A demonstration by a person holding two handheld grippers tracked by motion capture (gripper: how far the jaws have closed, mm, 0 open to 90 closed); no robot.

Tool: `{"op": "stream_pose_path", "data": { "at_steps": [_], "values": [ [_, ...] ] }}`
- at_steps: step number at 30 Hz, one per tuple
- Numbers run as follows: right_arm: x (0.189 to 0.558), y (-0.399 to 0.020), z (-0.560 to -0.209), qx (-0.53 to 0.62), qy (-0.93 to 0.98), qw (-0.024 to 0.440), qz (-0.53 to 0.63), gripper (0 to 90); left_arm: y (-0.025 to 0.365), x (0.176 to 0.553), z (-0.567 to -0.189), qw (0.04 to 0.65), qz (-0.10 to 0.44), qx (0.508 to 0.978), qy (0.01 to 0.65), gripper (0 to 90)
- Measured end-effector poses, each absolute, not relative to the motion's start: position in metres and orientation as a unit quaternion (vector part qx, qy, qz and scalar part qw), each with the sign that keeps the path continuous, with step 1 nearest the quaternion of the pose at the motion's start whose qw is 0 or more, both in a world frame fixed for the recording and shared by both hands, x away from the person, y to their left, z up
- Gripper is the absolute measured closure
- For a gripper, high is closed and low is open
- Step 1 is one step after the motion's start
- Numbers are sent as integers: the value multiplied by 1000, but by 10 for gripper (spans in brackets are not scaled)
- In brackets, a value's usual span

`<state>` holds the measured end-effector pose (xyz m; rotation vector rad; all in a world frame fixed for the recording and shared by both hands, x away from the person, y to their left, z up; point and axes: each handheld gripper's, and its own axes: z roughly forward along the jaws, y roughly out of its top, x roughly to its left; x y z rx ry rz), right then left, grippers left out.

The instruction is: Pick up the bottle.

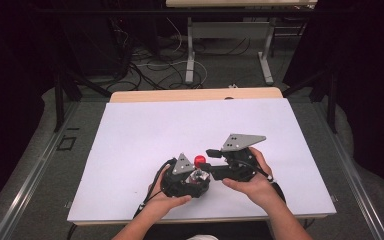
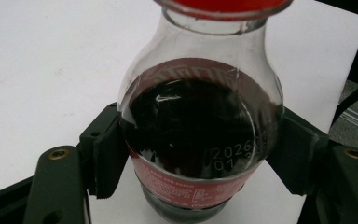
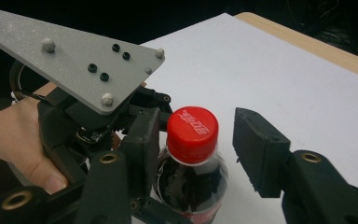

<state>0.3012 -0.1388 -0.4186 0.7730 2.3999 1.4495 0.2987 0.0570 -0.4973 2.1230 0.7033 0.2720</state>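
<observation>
Left tool point(image 2: 193, 154) clamps clear dark-cola bottle point(image 2: 196, 135); right tool point(image 3: 205, 149) open around red cap point(image 3: 192, 128). Off-centre bite may slip.

A counter point(image 1: 130, 95) with a pale wooden top carries a large white sheet point(image 1: 145, 135) that covers nearly all of it, leaving a wooden strip bare at the far edge, well beyond the hand-held grippers. Whether the bottle point(image 3: 193, 158) between the jaws rests on the sheet cannot be told.
</observation>
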Motion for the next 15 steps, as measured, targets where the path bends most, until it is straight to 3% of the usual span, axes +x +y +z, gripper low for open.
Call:
{"op": "stream_pose_path", "data": {
  "at_steps": [15],
  "values": [
    [298, -132, -423, 266, 826, 123, 482, 606, 52, 292, -496, 433, 108, 852, 275, 300]
  ]
}}
